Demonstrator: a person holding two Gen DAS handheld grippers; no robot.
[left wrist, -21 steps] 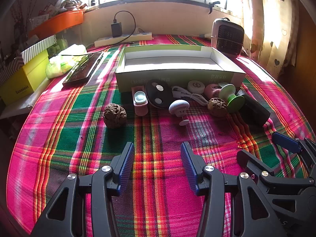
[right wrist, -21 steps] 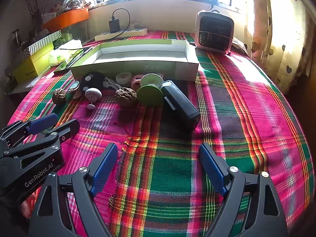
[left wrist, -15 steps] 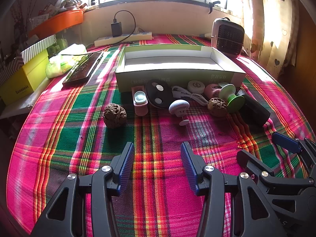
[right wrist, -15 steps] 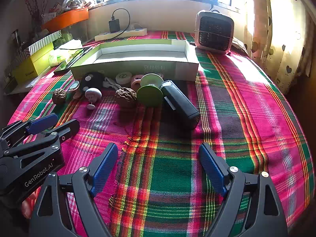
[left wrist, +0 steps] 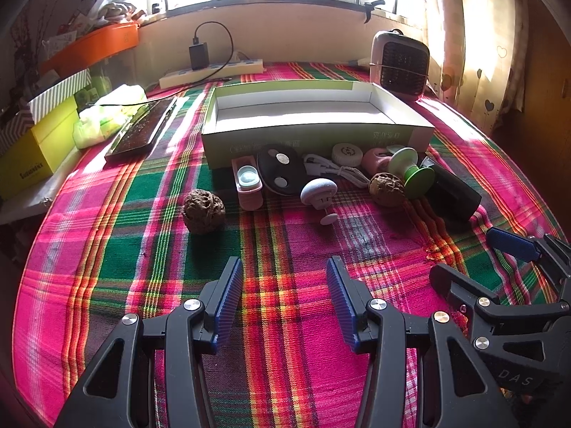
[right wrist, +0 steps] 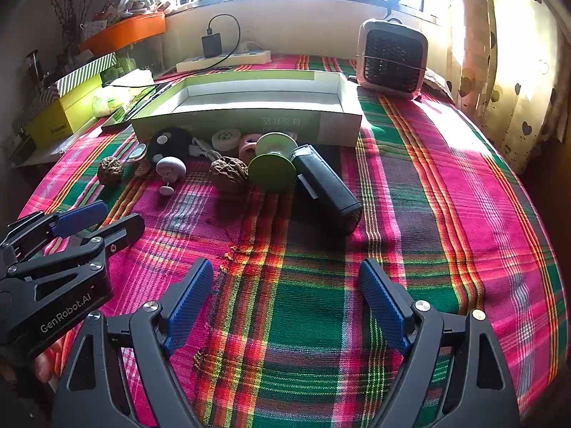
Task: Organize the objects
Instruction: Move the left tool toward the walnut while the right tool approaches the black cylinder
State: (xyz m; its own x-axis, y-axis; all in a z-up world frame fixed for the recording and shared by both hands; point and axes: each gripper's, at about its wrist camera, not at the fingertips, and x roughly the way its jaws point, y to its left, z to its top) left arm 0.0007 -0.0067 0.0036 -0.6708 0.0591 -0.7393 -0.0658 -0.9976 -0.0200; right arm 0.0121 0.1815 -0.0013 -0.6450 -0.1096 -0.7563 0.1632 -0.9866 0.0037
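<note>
An empty, shallow green-and-white box (left wrist: 317, 135) (right wrist: 249, 121) lies on the plaid cloth. In a row before its near wall sit a brown walnut (left wrist: 203, 212) (right wrist: 110, 170), a pink case (left wrist: 248, 185), a black oval case (left wrist: 280, 173) (right wrist: 167, 144), a white cable (left wrist: 335, 171), a white round tin (left wrist: 346, 153), a mushroom-shaped toy (left wrist: 319, 192) (right wrist: 170, 172), a second walnut (left wrist: 387, 185) (right wrist: 228, 174), a green spool (left wrist: 412, 169) (right wrist: 273, 164) and a black cylinder (left wrist: 451, 192) (right wrist: 326, 189). My left gripper (left wrist: 283, 285) (right wrist: 98, 219) and right gripper (right wrist: 285, 285) (left wrist: 467, 253) hover open and empty, short of the row.
A small pink heater (left wrist: 399, 64) (right wrist: 390, 59) stands behind the box at the right. A dark keyboard (left wrist: 142, 130), green packets, a yellow box (left wrist: 35, 149), a power strip (left wrist: 210, 73) with a charger and an orange tray (left wrist: 92, 48) fill the left and back. Curtains hang at the right.
</note>
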